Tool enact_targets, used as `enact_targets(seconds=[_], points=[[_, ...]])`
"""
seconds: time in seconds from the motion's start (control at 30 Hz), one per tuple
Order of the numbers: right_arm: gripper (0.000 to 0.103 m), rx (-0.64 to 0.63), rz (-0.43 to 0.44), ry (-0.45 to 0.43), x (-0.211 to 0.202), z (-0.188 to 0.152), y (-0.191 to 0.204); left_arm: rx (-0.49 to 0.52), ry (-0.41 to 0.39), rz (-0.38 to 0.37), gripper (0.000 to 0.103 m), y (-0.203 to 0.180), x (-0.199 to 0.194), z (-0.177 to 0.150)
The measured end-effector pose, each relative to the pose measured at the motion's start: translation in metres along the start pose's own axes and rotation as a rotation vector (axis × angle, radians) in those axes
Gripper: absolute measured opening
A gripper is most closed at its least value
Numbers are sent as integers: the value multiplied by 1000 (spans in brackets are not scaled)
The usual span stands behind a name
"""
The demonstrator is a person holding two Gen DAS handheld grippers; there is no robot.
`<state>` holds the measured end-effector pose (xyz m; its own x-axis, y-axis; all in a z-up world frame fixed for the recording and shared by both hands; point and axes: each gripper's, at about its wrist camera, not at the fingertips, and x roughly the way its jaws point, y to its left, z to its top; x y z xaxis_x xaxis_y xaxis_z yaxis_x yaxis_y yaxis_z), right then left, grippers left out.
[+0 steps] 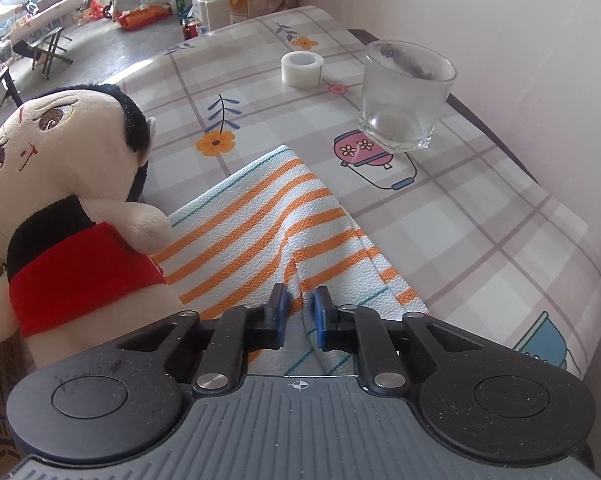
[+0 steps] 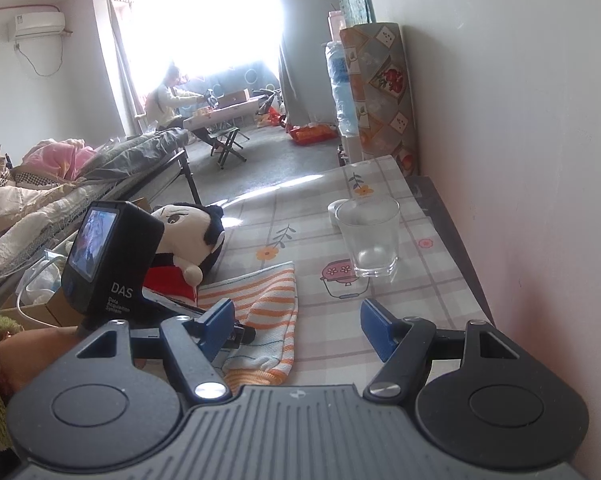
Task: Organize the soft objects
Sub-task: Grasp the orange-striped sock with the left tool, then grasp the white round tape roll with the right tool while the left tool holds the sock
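Observation:
An orange-and-white striped towel (image 1: 260,220) lies rumpled on the checked tablecloth (image 1: 460,240). My left gripper (image 1: 299,316) is shut on a raised fold of the towel. A plush doll (image 1: 60,200) with black hair and a red bib lies at the towel's left edge. In the right wrist view the towel (image 2: 260,304) and the doll (image 2: 188,240) lie ahead to the left. My right gripper (image 2: 298,330) is open and empty above the table, right of the towel. The left gripper's camera body (image 2: 108,256) shows at left.
A clear glass (image 1: 404,96) stands on the table beyond the towel, near the wall; it also shows in the right wrist view (image 2: 368,236). A white tape roll (image 1: 302,69) sits behind it. A cardboard box (image 2: 52,312) and a bed (image 2: 40,200) lie to the left.

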<state>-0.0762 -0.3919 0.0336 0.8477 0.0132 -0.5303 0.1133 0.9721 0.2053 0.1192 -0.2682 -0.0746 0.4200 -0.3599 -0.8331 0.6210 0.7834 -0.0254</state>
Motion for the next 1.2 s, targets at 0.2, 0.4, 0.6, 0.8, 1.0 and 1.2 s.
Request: enact_targets(seconds=[0.2,0.4,0.6,0.8,1.0,1.2], points=[[72,-15,-2,-8,0,11,5,1,-35,-5,5,3,-12,-3],[72,-20,18,-17,6,25,7,-15,-67,-30,5,12,-25,-7],[72,-61,68,-24,17,51,12,-40,-79,-60,5,22,-32,-9],[72,-102,170,18,55,103,4,-98,-117,-83,5,39,-41,-8],[72,-116,196,229,153,169,-11,-174,-127,-113,5,59,-40,-10],[73,-170,99,462,264,187,-12,-278,-138,-140,4,83,-36,-12]])
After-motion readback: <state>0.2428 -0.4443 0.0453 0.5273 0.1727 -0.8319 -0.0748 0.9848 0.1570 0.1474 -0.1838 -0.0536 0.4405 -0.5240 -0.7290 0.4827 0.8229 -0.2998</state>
